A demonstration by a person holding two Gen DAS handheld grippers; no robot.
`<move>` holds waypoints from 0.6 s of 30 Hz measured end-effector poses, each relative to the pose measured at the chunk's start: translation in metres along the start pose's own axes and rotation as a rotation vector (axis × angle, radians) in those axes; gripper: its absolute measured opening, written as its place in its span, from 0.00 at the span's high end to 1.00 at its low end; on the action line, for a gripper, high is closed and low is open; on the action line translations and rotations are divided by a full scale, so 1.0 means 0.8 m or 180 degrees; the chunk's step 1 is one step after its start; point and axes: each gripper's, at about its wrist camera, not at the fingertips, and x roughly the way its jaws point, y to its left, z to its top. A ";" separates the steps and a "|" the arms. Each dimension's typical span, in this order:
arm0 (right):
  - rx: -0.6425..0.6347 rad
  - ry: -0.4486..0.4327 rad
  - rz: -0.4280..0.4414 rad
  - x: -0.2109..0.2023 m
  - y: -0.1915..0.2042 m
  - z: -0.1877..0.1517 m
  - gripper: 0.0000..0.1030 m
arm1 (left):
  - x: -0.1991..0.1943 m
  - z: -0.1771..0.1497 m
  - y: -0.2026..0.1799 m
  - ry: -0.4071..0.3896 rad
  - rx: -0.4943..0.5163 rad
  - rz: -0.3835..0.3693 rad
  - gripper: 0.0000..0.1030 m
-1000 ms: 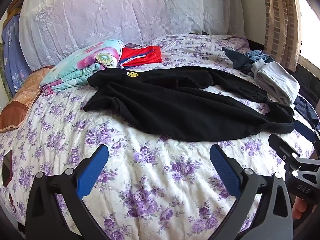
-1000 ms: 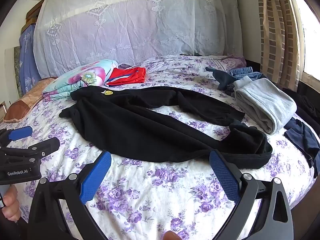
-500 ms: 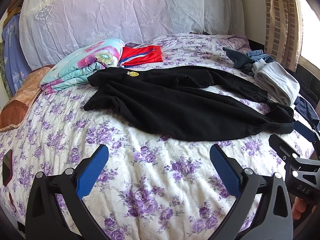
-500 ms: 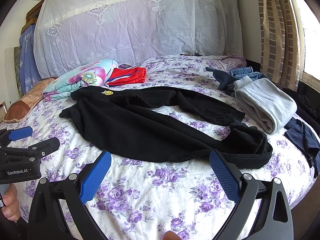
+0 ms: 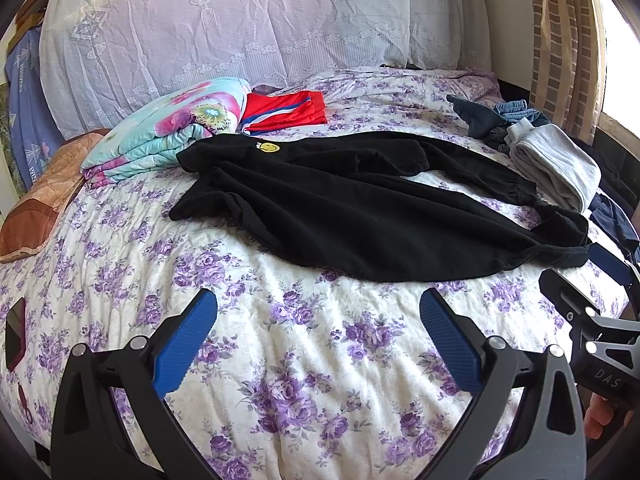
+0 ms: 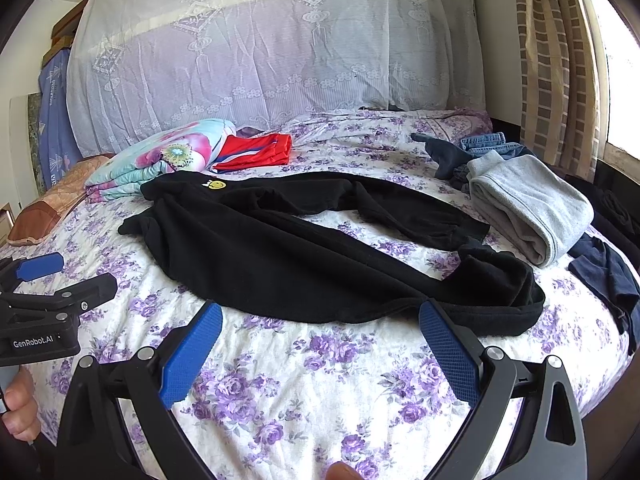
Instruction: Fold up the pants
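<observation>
Black pants (image 5: 340,208) with a small yellow smiley patch (image 5: 269,147) lie spread across the flowered bed, also seen in the right wrist view (image 6: 288,252). The waist end is at the left, the leg cuffs at the right. My left gripper (image 5: 318,332) is open and empty, held over bare sheet in front of the pants. My right gripper (image 6: 320,340) is open and empty, its right fingertip (image 6: 436,320) close over the pants' near hem. Each gripper shows at the edge of the other's view.
A folded flowered quilt (image 5: 168,128) and a red folded garment (image 5: 286,112) lie at the back left. A folded grey garment (image 6: 528,212), jeans (image 6: 486,144) and dark clothes (image 6: 604,272) lie at the right. A phone (image 5: 15,332) lies on the sheet at the left. A net curtain hangs behind the bed.
The right wrist view has crept slightly toward the pants' near hem. The left gripper has barely moved. Both grippers stay open.
</observation>
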 end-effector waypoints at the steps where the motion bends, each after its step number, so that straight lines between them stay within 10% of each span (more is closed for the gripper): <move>1: 0.0000 0.0000 -0.0001 0.000 0.000 0.000 0.04 | 0.000 0.000 0.000 0.0000 -0.0002 0.0001 0.04; 18: -0.0001 0.0012 0.0003 0.001 0.003 -0.001 0.04 | 0.001 -0.001 0.003 0.0008 -0.0005 -0.0001 0.04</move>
